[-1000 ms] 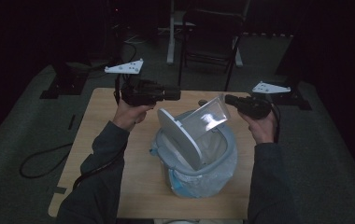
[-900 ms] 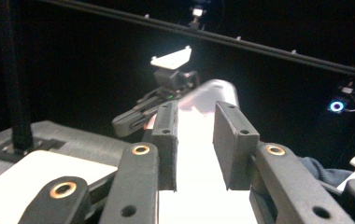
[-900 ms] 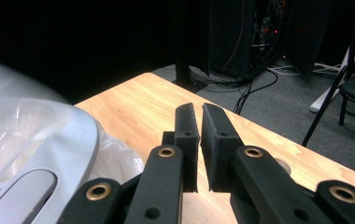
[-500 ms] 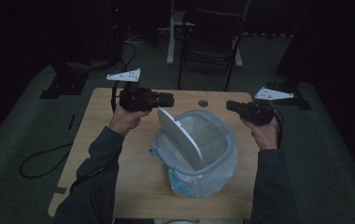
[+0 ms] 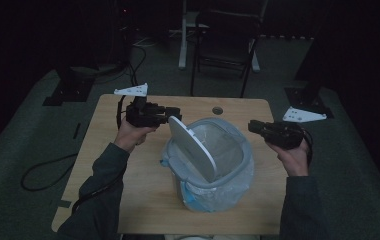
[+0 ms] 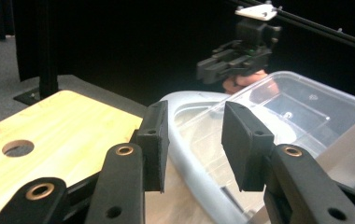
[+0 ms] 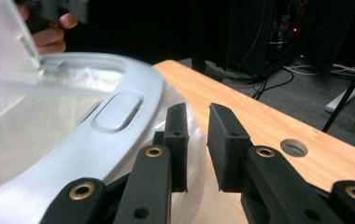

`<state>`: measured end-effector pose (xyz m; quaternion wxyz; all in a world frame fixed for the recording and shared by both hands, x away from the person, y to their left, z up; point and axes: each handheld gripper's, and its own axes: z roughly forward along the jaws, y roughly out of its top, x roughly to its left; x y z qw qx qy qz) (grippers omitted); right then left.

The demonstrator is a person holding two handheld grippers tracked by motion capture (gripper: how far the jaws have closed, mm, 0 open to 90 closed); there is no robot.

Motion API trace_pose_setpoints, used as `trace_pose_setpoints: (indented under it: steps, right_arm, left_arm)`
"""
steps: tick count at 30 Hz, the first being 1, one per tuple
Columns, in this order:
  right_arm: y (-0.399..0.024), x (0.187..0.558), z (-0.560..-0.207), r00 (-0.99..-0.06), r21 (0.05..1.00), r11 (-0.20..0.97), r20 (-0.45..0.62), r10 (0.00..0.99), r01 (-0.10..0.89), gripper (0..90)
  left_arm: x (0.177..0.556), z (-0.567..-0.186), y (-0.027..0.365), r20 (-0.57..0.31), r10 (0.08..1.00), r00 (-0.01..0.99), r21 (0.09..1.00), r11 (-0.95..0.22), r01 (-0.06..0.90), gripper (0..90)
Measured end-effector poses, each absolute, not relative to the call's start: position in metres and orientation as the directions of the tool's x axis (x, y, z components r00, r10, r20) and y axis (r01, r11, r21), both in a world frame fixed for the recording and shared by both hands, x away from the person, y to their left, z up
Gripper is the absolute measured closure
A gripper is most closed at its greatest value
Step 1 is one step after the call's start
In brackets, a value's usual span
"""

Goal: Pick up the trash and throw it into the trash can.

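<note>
Item: small lidded bin (image 5: 213,170), grey rim, fitted with a clear plastic liner (image 5: 238,190), standing at the centre of the wooden table (image 5: 128,190) and slightly toward 4 o'clock; its white lid (image 5: 192,146) stands raised and tilted, hinged on the 9 o'clock side. Left gripper (image 5: 174,114) at 10 o'clock of the bin, level with the lid's upper edge, jaws parted to a moderate gap and holding nothing — in the left gripper view the rim and a clear plastic box (image 6: 283,112) inside the bin lie beyond them. Right gripper (image 5: 253,126) at 2 o'clock, just beside the rim, jaws narrow with a slim gap, empty. Cable hole (image 5: 217,110) in the table at 12 o'clock. Step in hand, by judgement: seating the liner and then closing the lid. Handling note — bring each gripper in low along the rim, pinch the film alone and not the grey ring, and draw it outward evenly from both sides; steady the lid by its upper edge so it does not drop early.
</note>
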<state>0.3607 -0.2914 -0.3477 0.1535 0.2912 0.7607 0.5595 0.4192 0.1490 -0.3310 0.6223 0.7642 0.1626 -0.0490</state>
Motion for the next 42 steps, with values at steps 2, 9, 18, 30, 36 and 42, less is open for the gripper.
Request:
trace_pose_setpoints:
  steps: [2,9,18,30,36,42]
  right_arm:
    - [-0.291,0.355,-0.347,-0.789,0.938,0.218,0.084,0.609,0.268,75.5]
    - [-0.291,0.340,-0.338,-0.817,0.945,0.215,0.084,0.570,0.247,63.9]
    - [-0.290,0.323,-0.326,-0.898,0.962,0.211,0.069,0.434,0.175,41.5]
    - [-0.278,0.324,-0.322,-0.883,0.971,0.176,0.065,0.465,0.164,41.5]
    - [-0.293,0.328,-0.327,-0.846,0.979,0.072,0.126,0.517,0.190,39.6]
    - [-0.283,0.321,-0.327,-0.942,0.980,0.142,0.088,0.323,0.140,38.1]
  left_arm:
    - [0.419,-0.334,0.150,-0.283,0.193,0.940,0.933,-0.171,0.316,61.5]
    - [0.418,-0.338,0.154,-0.282,0.208,0.937,0.933,-0.167,0.318,59.3]
    - [0.418,-0.340,0.159,-0.283,0.218,0.934,0.935,-0.153,0.319,58.9]
    - [0.420,-0.343,0.161,-0.291,0.227,0.929,0.933,-0.146,0.328,58.6]
    - [0.421,-0.344,0.164,-0.294,0.232,0.927,0.933,-0.142,0.331,58.5]
    - [0.421,-0.344,0.160,-0.294,0.225,0.929,0.933,-0.145,0.330,58.4]
